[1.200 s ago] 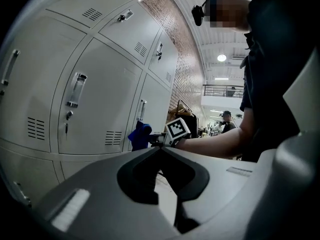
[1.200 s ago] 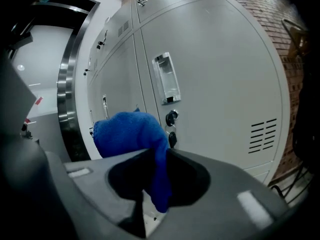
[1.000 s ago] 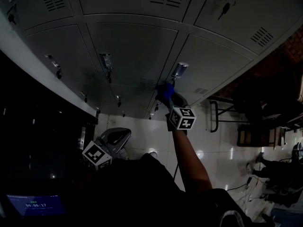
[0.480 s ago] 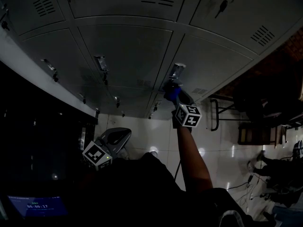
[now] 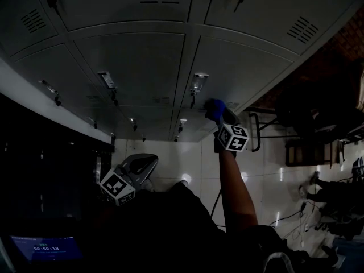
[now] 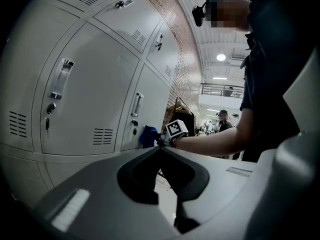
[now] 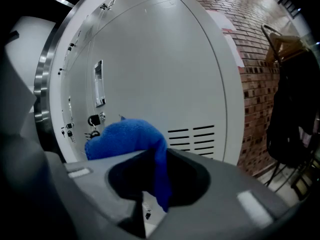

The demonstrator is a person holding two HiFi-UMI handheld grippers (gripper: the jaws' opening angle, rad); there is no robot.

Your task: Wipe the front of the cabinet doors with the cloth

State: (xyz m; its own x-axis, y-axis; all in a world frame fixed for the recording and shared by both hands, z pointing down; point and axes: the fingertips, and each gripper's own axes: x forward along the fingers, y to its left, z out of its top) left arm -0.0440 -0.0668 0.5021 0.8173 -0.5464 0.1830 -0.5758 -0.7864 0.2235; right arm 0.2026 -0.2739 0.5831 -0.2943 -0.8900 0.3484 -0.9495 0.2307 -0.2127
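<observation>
While sweeping rightward past the handle (image 5: 198, 82), pressing the cloth (image 5: 214, 108) against the cabinet door (image 5: 250, 61) at centre frame with the right hand-held gripper (image 5: 220, 118). Idling shut and empty at lower centre: left hand-held gripper (image 6: 160, 149). Clamping the cloth (image 7: 125, 136) mid-frame, reaching unwiped door.

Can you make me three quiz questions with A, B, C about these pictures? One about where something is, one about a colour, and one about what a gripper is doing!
1. Where is the cloth?
A. on the floor
B. up against a cabinet door
C. on a chair

2. What colour is the cloth?
A. red
B. yellow
C. blue

3. What does the left gripper hold?
A. nothing
B. the cloth
C. a key

Answers:
1 B: the right gripper holds it at the door, beside the vent slots.
2 C: it shows bright blue in both gripper views.
3 A: its jaws are together with nothing between them.
</observation>
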